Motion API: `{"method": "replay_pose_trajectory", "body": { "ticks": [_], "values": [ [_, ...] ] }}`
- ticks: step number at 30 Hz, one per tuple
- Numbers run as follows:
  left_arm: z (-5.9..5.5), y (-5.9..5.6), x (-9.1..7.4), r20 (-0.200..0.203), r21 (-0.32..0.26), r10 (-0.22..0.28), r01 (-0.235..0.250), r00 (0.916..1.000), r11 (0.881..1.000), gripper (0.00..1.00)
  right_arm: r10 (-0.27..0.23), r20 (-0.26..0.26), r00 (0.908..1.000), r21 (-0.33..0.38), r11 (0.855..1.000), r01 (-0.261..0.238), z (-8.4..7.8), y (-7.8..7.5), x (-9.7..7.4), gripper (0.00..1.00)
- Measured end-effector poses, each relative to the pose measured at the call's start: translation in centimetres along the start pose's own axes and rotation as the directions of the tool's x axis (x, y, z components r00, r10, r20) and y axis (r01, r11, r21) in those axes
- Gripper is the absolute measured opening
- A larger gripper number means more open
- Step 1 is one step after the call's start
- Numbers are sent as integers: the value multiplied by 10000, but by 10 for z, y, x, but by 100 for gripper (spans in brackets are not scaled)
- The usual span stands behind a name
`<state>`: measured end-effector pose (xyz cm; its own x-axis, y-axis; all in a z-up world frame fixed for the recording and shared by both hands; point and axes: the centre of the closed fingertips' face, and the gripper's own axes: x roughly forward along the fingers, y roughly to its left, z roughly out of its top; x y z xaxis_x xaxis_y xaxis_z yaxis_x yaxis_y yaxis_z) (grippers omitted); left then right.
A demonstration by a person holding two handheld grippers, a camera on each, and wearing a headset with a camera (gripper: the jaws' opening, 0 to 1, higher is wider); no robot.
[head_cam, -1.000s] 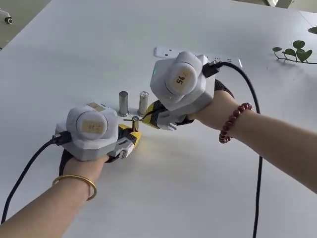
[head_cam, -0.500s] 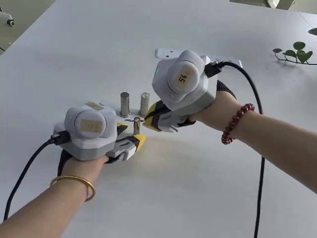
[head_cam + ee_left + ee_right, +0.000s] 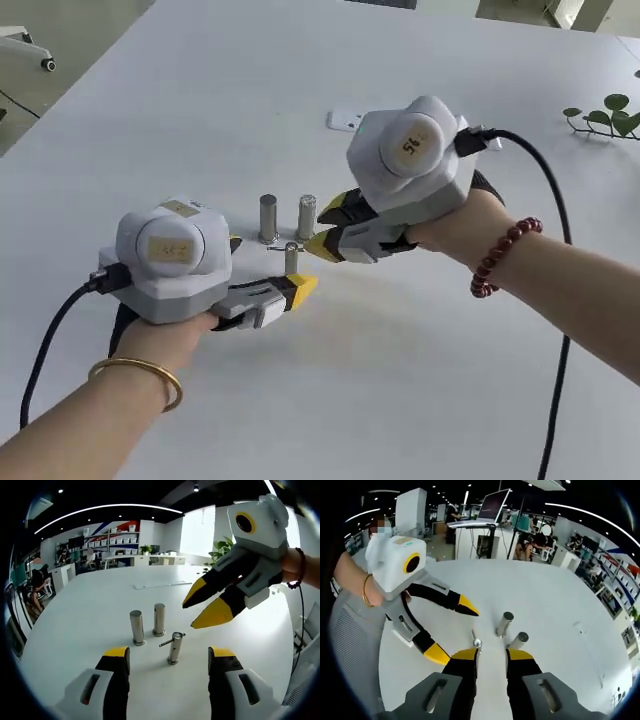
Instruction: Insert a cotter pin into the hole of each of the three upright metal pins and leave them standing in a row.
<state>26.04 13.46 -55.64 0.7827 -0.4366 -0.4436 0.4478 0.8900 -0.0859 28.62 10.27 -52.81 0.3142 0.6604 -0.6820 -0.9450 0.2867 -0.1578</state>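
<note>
Steel pin [image 3: 291,257] nearest us now stands free with the cotter pin [image 3: 167,641] through its head. The left gripper [image 3: 453,630] has let go and drawn back, jaws spread wide, and the right gripper [image 3: 320,230] has pulled away rightward, jaws slightly parted and empty. We judge one done; the two far pins [image 3: 268,218] look bare. The table [image 3: 400,380] lies open all round, its edges well off.

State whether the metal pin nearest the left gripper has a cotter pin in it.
In: a thin cotter pin sticks out sideways near the top of that upright metal pin in the left gripper view.
</note>
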Motion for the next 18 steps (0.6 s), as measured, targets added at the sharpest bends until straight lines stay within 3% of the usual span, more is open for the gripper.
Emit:
{"method": "replay_pose_trajectory", "body": {
  "ticks": [7, 11, 16, 18],
  "values": [
    [4, -5, -13, 112, -11, -81, 81, 9999, 10000, 73, -584, 820, 9949, 1027, 9935, 498, 8, -17, 4, 24],
    [7, -10, -21, 73, 137, -158, 157, 9998, 9998, 78, -934, 969, 9909, 1390, 9871, 794, 4, -29, 12, 28],
    [10, -16, -31, 172, -6, -315, 315, 9994, 9995, 86, -1015, 1282, 9865, 1804, 9805, 775, 0, -33, 22, 28],
    [9, -18, -34, 192, 15, -339, 339, 9992, 9994, 88, -1109, 1739, 9785, 1870, 9793, 778, 4, -35, 28, 26]
  ]
}}
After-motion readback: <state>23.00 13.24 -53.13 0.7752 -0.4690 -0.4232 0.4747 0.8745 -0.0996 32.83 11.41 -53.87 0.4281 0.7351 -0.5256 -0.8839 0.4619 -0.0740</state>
